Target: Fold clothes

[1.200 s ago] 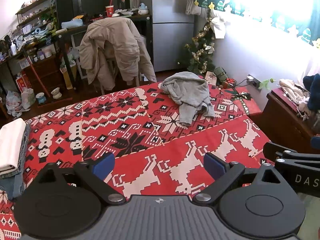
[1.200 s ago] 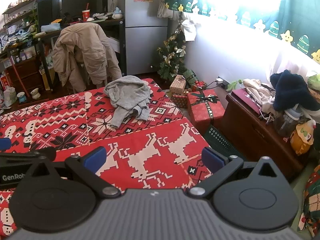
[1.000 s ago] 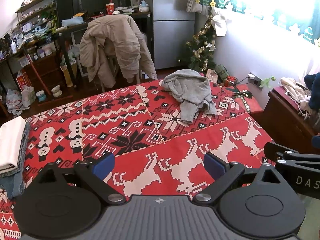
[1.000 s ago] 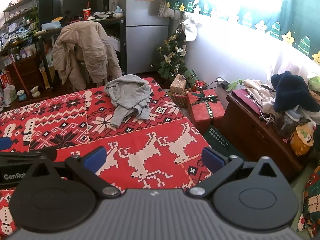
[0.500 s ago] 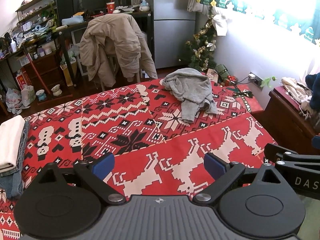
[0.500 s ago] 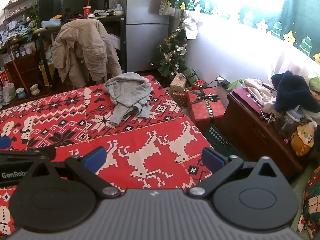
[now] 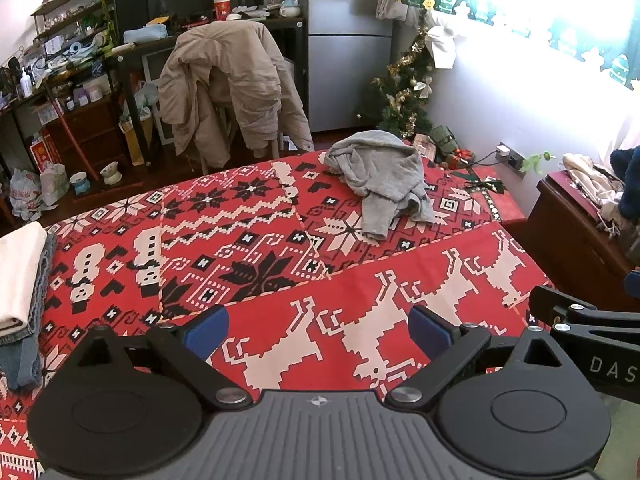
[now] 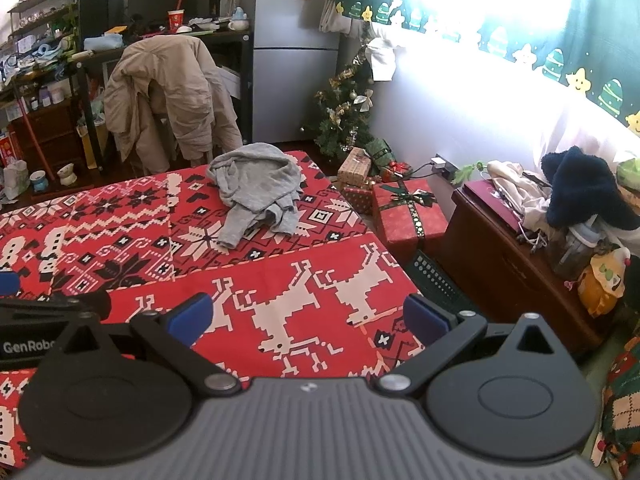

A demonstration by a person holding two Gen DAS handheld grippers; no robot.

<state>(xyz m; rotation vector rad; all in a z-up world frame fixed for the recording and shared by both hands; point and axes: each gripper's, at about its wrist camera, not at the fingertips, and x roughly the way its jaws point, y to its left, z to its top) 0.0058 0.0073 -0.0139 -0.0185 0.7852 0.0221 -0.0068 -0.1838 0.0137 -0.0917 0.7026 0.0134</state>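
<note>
Crumpled grey garment [image 7: 380,176] heaped at far right of red patterned bed [image 7: 248,248], folded stack [image 7: 20,276] at left edge. Left tool [image 7: 318,330] and right tool [image 8: 306,316] both wide, empty, well short. Likely next: reaching in, spreading flat.

beige jacket [image 7: 224,84] on chair | Christmas tree [image 8: 344,108] | wrapped gift [image 8: 412,212]
</note>
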